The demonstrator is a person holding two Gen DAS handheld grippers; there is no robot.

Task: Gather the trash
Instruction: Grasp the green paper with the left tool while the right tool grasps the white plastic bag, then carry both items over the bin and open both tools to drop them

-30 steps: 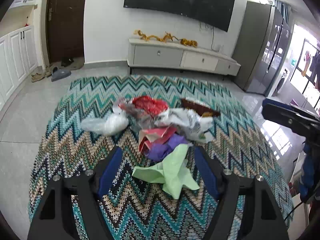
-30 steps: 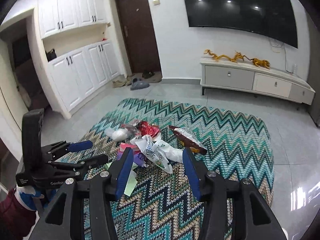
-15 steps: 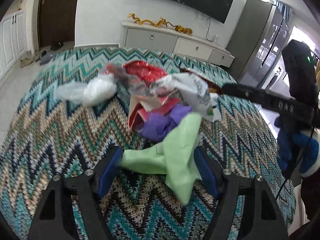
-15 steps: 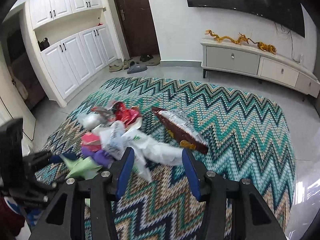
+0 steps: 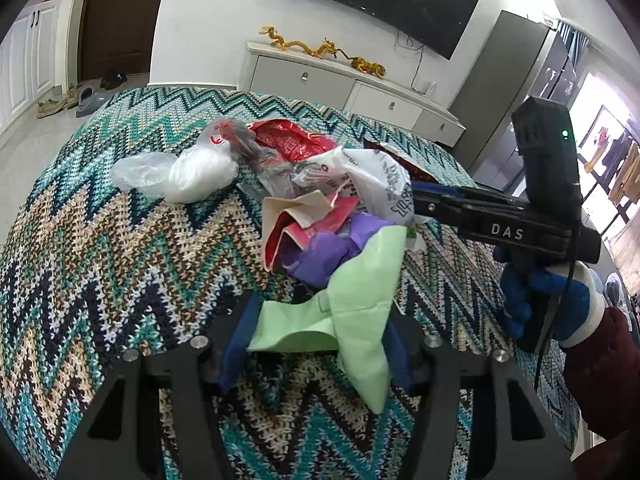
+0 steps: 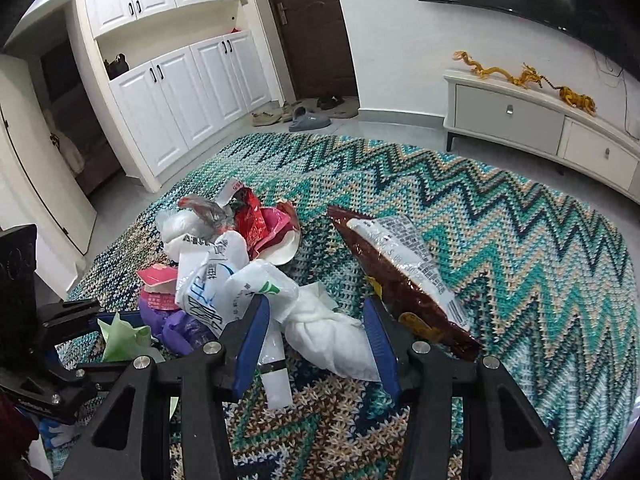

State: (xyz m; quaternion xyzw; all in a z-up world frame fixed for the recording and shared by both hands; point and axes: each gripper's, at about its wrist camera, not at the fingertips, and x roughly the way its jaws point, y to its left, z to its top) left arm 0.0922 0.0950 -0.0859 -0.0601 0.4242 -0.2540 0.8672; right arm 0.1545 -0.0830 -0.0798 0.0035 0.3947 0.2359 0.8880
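A pile of trash lies on a zigzag rug [image 5: 100,240]. My left gripper [image 5: 316,336] is open, its fingers either side of a crumpled green paper [image 5: 352,312]. Beyond it lie purple wrap [image 5: 324,252], a red carton [image 5: 304,216], a white printed bag [image 5: 380,184], a clear bag [image 5: 188,168] and a red wrapper [image 5: 292,140]. My right gripper [image 6: 316,332] is open around the white bag's knotted end [image 6: 332,332]. A brown snack bag [image 6: 404,276] lies to its right. The right gripper also shows in the left wrist view [image 5: 424,196], touching the white bag.
A white TV cabinet [image 5: 344,84] with gold dragon figures stands at the far wall under a TV. White cupboards [image 6: 180,92] and a dark door [image 6: 308,28] with shoes [image 6: 296,114] are beyond the rug. A grey fridge [image 5: 512,88] stands at the right.
Both grippers have moved forward and down into the pile. The left one now straddles the green paper; the right one now straddles the white bag's end.
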